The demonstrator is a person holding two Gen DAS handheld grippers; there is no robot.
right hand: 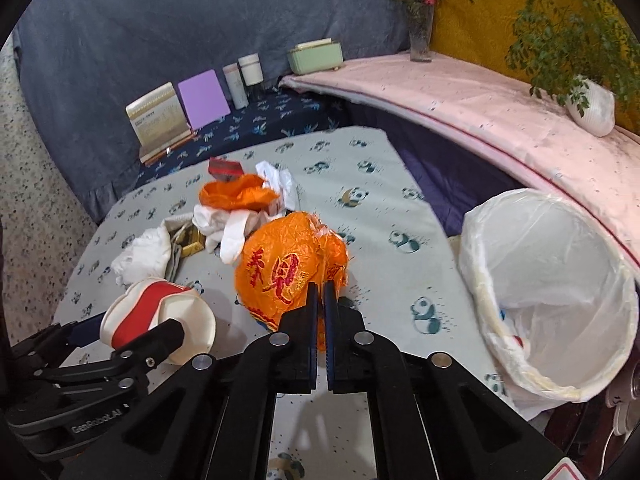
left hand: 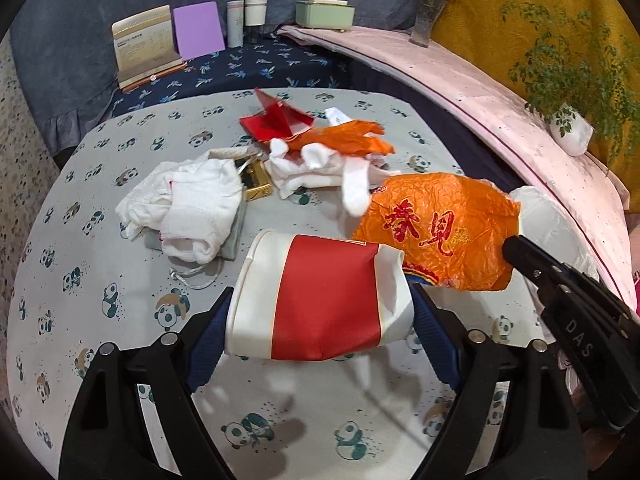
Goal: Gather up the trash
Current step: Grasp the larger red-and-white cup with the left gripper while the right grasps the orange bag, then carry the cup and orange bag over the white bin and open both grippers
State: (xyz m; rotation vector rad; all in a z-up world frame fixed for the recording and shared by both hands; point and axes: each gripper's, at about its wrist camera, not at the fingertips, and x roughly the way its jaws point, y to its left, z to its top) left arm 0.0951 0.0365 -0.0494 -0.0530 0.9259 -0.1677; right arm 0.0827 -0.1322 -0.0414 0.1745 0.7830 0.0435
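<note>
My left gripper is shut on a crushed red and white paper cup, held above the panda-print table; the cup also shows in the right wrist view. My right gripper is shut on an orange plastic bag with red characters, lifted beside the cup; the bag also shows in the left wrist view. A white-lined trash bin stands at the table's right edge. More trash lies mid-table: white tissues, a second orange bag, red paper, a gold box.
The table has a panda-print cloth. Behind it a dark blue shelf holds a card stand, a purple card, two bottles and a green box. A pink ledge at right carries a vase and a potted plant.
</note>
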